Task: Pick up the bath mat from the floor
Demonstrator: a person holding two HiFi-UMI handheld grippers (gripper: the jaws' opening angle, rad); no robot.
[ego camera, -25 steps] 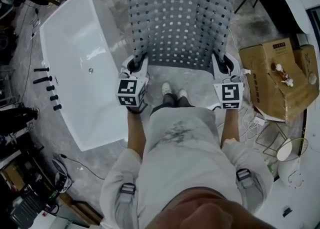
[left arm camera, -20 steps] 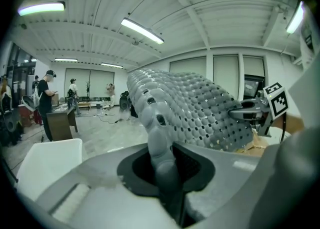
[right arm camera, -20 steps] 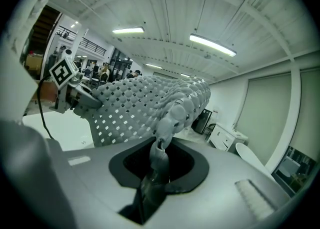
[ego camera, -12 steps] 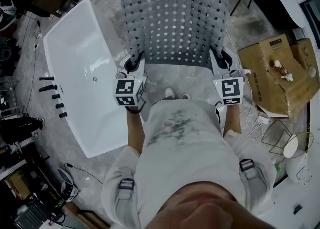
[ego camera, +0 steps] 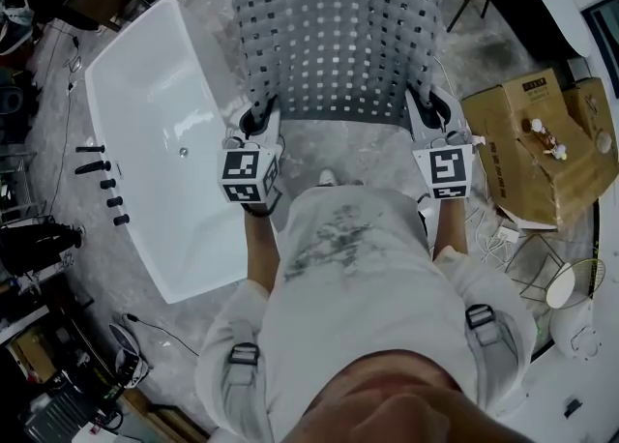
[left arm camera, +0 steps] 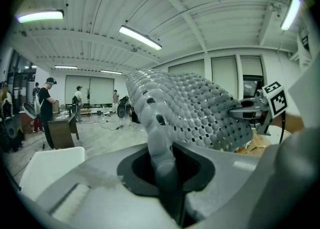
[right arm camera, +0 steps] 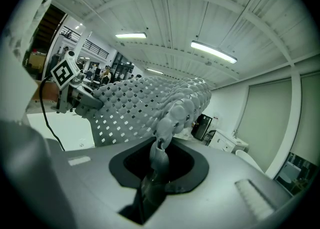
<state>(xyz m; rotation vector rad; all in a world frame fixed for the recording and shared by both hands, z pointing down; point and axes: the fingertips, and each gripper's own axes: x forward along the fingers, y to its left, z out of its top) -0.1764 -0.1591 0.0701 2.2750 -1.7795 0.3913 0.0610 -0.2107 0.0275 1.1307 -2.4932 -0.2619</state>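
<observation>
Bath mat [ego camera: 338, 35], grey and perforated, was held spread out at 12 o'clock above the mottled grey floor [ego camera: 488, 59]. Its near corners were pinched tight between the fingers of the left gripper [ego camera: 259, 125] and the right gripper [ego camera: 432, 112]. A white ribbed ceiling [left arm camera: 150, 3] with strip lights spanned the open hall. A white bathtub [ego camera: 145, 141] lay at 9 o'clock and a cardboard box [ego camera: 527, 156] at 3 o'clock. The mat hid the floor beneath it.

I'm looking into a big open workshop hall, not a home. A freestanding bathtub [ego camera: 164, 141] sits on the bare concrete floor [ego camera: 484, 54] among cardboard boxes [ego camera: 527, 151] and loose cables [ego camera: 490, 234]. Overhead is a ribbed ceiling [left arm camera: 100, 3] with strip lights [left arm camera: 140, 38], and people [left arm camera: 46, 104] stand about.
</observation>
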